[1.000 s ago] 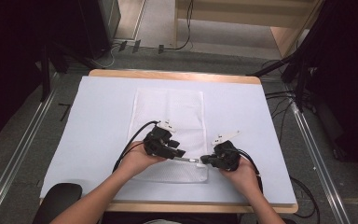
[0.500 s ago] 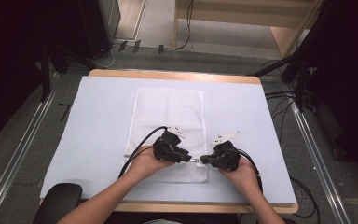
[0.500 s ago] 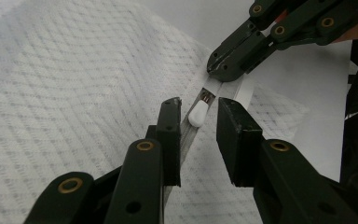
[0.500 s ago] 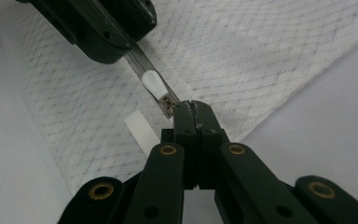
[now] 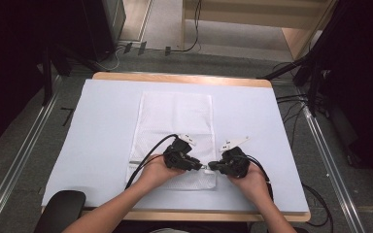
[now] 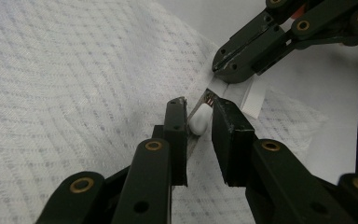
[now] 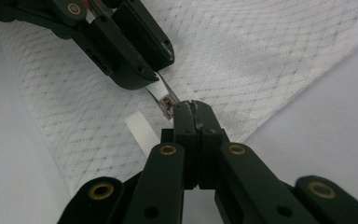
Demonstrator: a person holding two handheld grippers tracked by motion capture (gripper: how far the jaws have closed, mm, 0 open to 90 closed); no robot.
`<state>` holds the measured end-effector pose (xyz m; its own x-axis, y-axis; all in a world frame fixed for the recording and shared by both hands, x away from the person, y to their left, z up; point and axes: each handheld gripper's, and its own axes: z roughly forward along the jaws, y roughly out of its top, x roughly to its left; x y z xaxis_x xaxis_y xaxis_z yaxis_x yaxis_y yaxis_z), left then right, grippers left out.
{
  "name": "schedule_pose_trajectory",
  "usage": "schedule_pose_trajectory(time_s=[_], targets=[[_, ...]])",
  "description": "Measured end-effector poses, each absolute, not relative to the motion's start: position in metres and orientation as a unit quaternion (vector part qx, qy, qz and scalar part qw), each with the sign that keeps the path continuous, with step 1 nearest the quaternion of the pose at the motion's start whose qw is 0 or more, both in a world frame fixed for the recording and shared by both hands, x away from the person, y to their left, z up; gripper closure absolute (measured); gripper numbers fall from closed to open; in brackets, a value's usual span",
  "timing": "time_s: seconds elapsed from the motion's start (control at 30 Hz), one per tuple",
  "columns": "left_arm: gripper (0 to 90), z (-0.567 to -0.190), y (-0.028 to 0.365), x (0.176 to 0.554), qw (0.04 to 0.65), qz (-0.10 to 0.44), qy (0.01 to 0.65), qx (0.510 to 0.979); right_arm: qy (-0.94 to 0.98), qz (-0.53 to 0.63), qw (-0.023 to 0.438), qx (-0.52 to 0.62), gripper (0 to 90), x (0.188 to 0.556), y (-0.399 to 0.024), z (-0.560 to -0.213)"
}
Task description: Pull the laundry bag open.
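- Since the earlier frames the left gripper has slid rightward along the near edge of the tabletop and come down, so its tips now almost meet the right gripper; its jaws have just been closing, with the zipper pull between them.
- In the left gripper view the pads stand on either side of the small white zipper pull; whether they already press on it I cannot tell.
- The right gripper has kept its place and is clenched on the end of the zipper, a white fabric tab lying just beside its jaws.
- Both grippers sit over the near right corner of the white mesh bag, close to the near edge of the tabletop, with the person's forearms coming in from that edge.
- The mesh bag lies flat on the pale sheet covering the tabletop, stretching from the near edge toward the far edge, roughly midway between the left and right edges.
- A black cable trails from the left gripper across the bag's near left part.
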<state>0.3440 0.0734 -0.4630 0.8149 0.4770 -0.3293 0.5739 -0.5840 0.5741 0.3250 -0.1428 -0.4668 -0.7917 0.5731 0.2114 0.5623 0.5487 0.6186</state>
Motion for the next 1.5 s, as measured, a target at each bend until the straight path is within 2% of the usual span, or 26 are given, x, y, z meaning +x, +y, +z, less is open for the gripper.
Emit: schedule_pose_trajectory(time_s=[0.57,0.9,1.3,1.5], targets=[[80.0,-0.466,0.066,0.339,0.352,-0.077,0.288,0.887,0.88,0.348,0.008,0.325,90.0,0.324,-0.142,-0.467],[87.4,-0.467,0.066,0.341,0.353,-0.089,0.293,0.884,0.88,0.349,0.009,0.324,90.0,0.324,-0.142,-0.467],[87.9,-0.466,0.068,0.345,0.348,-0.101,0.292,0.885,0.877,0.358,0.007,0.32,90.0,0.324,-0.145,-0.469],[88.1,-0.465,0.07,0.349,0.345,-0.125,0.303,0.88,0.88,0.363,0.013,0.306,90.0,0.323,-0.146,-0.47]])
